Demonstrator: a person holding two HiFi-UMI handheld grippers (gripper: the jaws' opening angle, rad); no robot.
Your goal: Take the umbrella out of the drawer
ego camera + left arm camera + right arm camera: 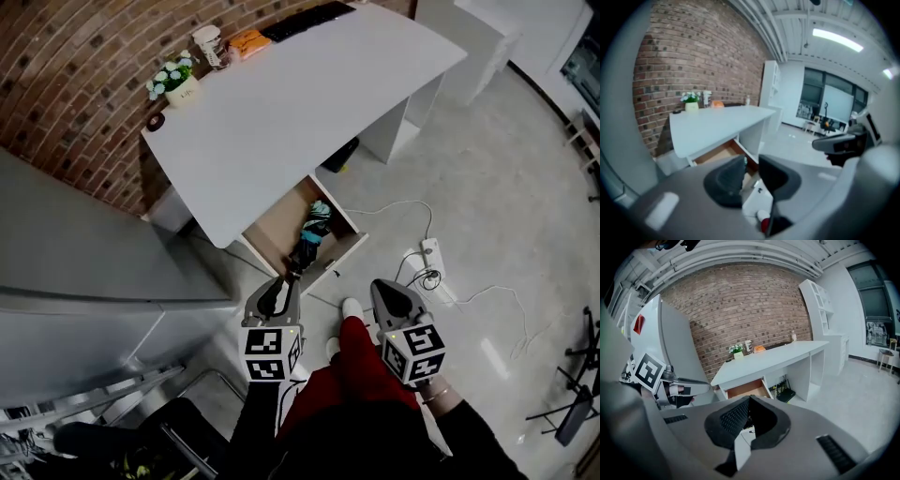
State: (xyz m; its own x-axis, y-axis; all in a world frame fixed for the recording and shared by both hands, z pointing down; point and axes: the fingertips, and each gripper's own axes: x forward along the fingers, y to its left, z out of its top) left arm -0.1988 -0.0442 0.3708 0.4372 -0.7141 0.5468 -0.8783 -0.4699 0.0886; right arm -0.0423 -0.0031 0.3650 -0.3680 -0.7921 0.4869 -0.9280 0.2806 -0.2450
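Left claw (pixel 751 163) slightly parted, empty; right claw (pixel 749 400) closed, empty

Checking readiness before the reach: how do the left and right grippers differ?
The left gripper has its jaws slightly apart; the right gripper has them meeting at the tips. In the head view the left gripper's tips lie at the front of the drawer, the right gripper's over floor. Both hold nothing.

Just ahead of our left fingers (pixel 291 298) the umbrella (pixel 312 230) lies in the open drawer (pixel 277 225) under the bench (pixel 300 103); beyond our right fingers (pixel 394 300), a power strip (pixel 433 253) lies on the floor (pixel 487 216).
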